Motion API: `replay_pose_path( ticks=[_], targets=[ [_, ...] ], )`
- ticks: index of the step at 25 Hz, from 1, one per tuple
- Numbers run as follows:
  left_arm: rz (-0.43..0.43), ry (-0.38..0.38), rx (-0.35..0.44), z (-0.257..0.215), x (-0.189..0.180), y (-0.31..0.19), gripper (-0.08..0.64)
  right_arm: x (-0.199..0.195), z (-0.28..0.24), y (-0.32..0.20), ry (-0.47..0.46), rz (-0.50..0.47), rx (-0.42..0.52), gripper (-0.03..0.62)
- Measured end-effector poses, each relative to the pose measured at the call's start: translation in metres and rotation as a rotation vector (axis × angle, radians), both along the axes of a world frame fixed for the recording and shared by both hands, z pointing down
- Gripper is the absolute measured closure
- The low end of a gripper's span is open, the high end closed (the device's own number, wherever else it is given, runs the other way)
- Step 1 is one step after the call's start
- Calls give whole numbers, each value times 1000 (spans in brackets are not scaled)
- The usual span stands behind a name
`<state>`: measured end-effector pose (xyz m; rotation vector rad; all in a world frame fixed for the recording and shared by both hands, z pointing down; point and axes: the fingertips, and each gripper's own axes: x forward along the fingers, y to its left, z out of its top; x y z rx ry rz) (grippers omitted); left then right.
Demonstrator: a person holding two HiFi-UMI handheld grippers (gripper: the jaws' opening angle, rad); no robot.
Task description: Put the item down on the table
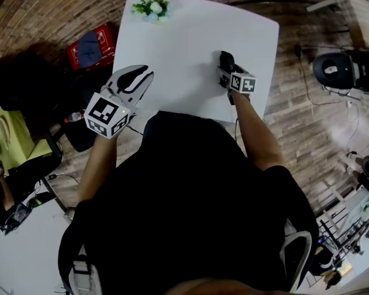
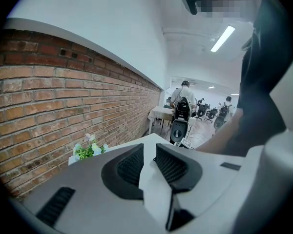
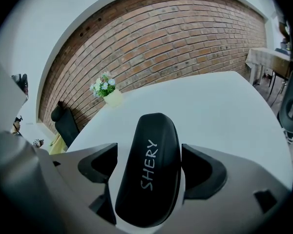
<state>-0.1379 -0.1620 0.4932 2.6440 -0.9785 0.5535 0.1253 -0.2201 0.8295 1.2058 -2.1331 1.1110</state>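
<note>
A black glasses case [image 3: 149,169] with "SHERY" written on it in white lies lengthwise between the jaws of my right gripper [image 3: 149,155]. The pads stand wide, with a sliver of gap on each side of the case. In the head view the case [image 1: 226,60] rests on the white table [image 1: 184,48] at its right side, under the right gripper [image 1: 226,67]. My left gripper [image 1: 144,74] hovers over the table's near left edge. Its jaws are almost together and hold nothing. In the left gripper view the left gripper [image 2: 150,152] shows only table in the narrow slit.
A small pot of white flowers [image 1: 150,6] stands at the table's far edge. Left of the table are a red bag [image 1: 92,47] and a dark chair [image 1: 18,78]. A black machine [image 1: 332,69] stands on the wooden floor to the right.
</note>
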Motion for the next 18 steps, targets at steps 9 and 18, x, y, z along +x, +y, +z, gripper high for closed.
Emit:
replay_pose_path(
  ticks=[9, 18],
  targets=[
    [7, 3, 3, 1, 4, 5, 474, 9, -6, 3, -2, 11, 9, 207],
    [16, 7, 14, -5, 10, 8, 474, 12, -19, 7, -12, 17, 24, 208]
  ],
)
